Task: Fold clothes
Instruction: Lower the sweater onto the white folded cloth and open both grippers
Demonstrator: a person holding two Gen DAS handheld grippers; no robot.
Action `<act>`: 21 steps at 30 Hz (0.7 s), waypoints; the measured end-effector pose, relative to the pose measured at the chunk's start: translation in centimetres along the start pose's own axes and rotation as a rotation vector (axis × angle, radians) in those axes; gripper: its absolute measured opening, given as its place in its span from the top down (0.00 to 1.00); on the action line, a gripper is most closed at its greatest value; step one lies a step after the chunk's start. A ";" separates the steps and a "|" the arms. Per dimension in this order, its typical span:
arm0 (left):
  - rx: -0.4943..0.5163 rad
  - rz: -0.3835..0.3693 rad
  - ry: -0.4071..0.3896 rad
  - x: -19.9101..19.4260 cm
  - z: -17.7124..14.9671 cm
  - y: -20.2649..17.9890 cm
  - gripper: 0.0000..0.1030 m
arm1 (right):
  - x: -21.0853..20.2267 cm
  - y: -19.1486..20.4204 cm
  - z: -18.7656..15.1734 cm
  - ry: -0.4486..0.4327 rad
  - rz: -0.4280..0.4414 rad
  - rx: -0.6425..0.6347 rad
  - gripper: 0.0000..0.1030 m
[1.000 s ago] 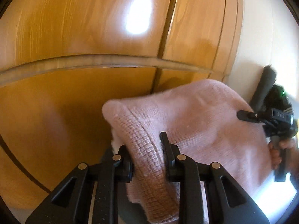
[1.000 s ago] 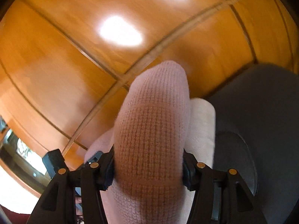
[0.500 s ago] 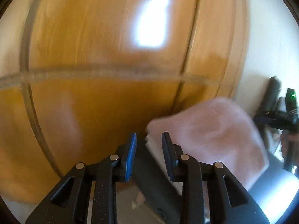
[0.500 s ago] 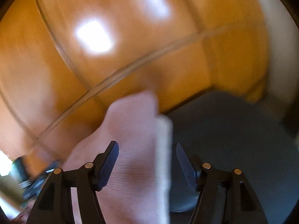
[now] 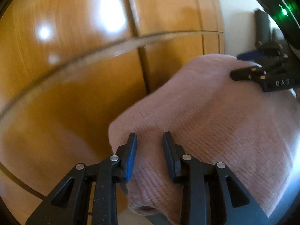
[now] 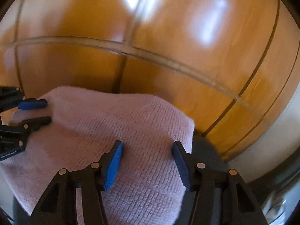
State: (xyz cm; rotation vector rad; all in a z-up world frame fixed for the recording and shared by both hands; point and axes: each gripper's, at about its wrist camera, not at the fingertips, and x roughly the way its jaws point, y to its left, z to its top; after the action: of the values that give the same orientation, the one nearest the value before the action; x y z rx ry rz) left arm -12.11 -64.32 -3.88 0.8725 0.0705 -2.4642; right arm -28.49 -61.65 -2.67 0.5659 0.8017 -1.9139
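Glossy orange wooden cabinet doors (image 6: 168, 28) ahead; folded pink knitted sweater (image 6: 116, 131) lies under my left claw (image 5: 149, 146) and right claw (image 6: 147, 159), both spread apart, empty.

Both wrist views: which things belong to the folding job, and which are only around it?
Part of the job:
- pink knit garment, folded
- left tool, open
- right tool, open

Only around it:
- wooden cabinet doors
- dark seat under the garment
- pale wall

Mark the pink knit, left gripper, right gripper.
pink knit (image 6: 116, 123): right wrist view, middle of top face.
left gripper (image 5: 150, 140): left wrist view, between fingertips.
right gripper (image 6: 148, 148): right wrist view, between fingertips.
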 end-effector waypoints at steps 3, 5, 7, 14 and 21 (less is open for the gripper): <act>-0.055 -0.039 -0.022 0.8 -0.1 0.2 0.67 | 1.8 -1.5 0.0 0.025 0.037 0.117 0.43; -0.079 -0.059 -0.043 0.9 -0.3 0.3 0.67 | 2.5 -2.2 -0.3 0.024 0.053 0.171 0.42; -0.121 -0.094 -0.053 0.4 -0.4 0.9 0.67 | 2.1 -2.0 -1.1 -0.013 0.045 0.169 0.42; -0.404 -0.062 -0.095 -6.5 -1.7 4.3 0.58 | -4.6 -0.9 -2.8 -0.086 0.023 0.205 0.41; -0.683 -0.084 -0.091 -16.0 -6.2 3.1 0.34 | -12.0 2.2 -7.3 -0.032 -0.021 0.388 0.17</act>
State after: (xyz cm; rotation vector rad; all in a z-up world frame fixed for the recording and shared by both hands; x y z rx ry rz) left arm 3.54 -58.37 1.20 0.4581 0.8710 -2.2962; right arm -20.87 -49.89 -0.18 0.7597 0.4156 -2.1064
